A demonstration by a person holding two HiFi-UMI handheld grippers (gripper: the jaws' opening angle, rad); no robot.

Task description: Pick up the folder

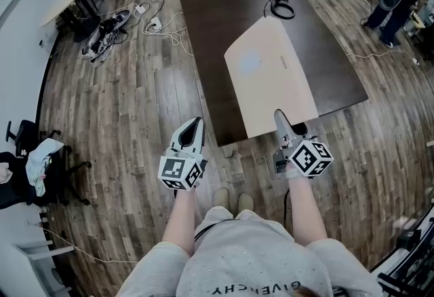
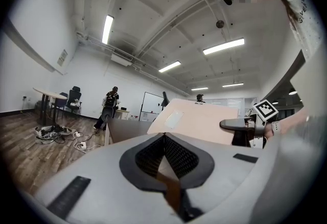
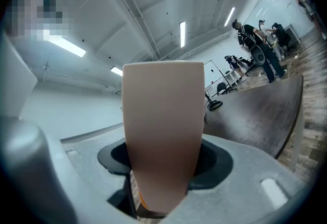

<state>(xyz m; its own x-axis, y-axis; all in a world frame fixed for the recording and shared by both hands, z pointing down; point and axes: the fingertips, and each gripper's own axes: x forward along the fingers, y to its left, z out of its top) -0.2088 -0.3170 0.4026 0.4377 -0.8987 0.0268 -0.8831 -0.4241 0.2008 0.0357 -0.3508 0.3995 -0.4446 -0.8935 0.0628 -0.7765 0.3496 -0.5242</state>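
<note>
Left gripper [image 1: 196, 124] is level over the wood floor [image 1: 129, 106], left of the table, jaws together with nothing between them. Right gripper [image 1: 281, 117] is clamped on the near short edge of the folder [image 1: 271, 75]. The folder is beige, reaches away from the person over the dark table [image 1: 224, 11] and looks tilted in the left gripper view; cannot tell if its far end touches. Cables [image 1: 159, 21] lie on the floor beyond. People stand at the far side of the room.
</note>
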